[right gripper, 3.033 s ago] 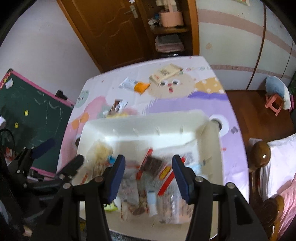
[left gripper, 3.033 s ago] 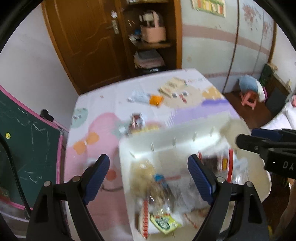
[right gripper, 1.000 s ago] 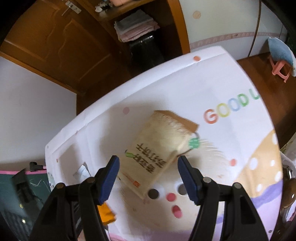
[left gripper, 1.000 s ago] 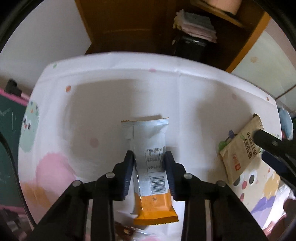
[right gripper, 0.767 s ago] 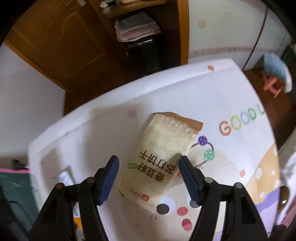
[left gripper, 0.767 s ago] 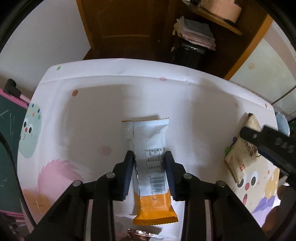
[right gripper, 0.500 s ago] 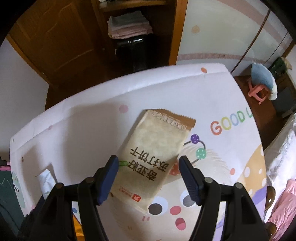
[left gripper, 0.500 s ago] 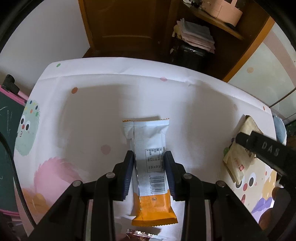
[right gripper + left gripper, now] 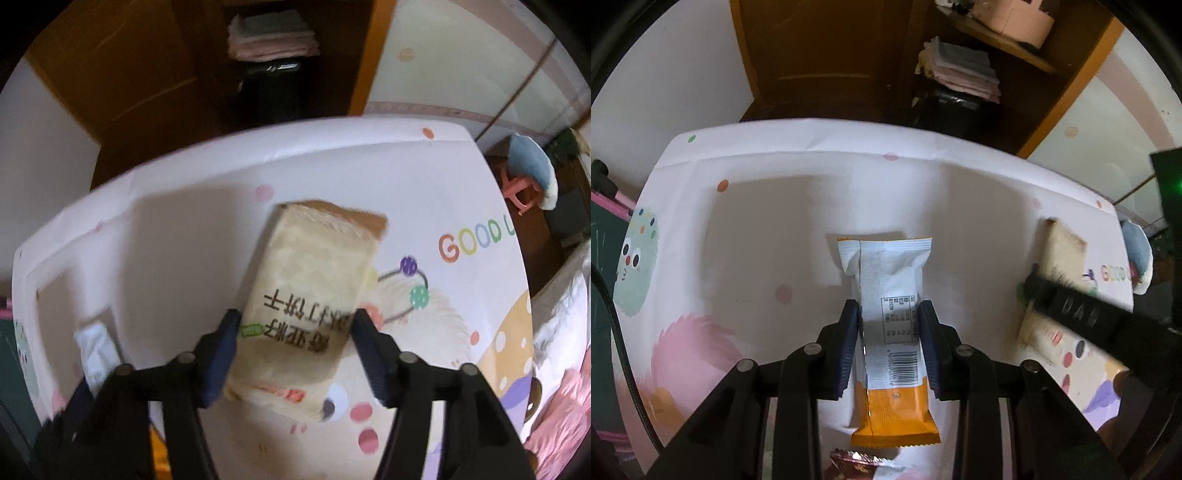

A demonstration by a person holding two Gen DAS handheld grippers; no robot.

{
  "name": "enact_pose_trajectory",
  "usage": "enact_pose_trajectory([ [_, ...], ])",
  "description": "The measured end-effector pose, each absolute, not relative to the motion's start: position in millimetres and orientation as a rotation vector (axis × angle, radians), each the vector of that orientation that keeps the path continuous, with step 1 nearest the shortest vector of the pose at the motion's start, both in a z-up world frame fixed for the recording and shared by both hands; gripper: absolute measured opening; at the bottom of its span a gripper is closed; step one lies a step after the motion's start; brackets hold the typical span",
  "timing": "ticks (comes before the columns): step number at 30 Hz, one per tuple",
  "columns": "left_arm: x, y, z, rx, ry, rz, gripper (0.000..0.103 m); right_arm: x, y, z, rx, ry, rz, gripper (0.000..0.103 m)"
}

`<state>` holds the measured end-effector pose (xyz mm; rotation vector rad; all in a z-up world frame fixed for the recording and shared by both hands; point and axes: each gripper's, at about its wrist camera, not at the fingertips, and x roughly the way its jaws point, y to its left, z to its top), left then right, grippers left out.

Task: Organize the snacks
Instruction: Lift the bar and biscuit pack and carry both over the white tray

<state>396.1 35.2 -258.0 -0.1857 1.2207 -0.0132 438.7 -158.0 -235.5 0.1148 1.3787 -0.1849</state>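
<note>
Two packets [image 9: 889, 295] far from table's edge [image 9: 849, 127].

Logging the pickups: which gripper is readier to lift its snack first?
Left. The left gripper is clamped on the white and orange bar; the right gripper is closing around the tan cracker packet.

Dim indoor light, soft shadows on the tablecloth [image 9: 768, 229], motion blur in the right view, fisheye-warped dark edges.
</note>
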Motion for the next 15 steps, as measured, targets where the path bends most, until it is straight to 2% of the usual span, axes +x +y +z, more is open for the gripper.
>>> enact_pose_trajectory([
  [5,379.5,32.8,-228.7,-0.205,1.176,-0.043,0.031,414.8,-169.1,-223.3,0.158,1.382,-0.135,0.058],
  [8,367.0,30.6,-203.6,-0.215,1.143,-0.066,0.031,393.3,-180.6,-196.5,0.197,1.331,-0.102,0.058],
  [15,305.7,21.6,-108.1,-0.185,1.041,-0.152,0.031,318.6,-198.0,-86.2,0.220,1.137,-0.012,0.058],
])
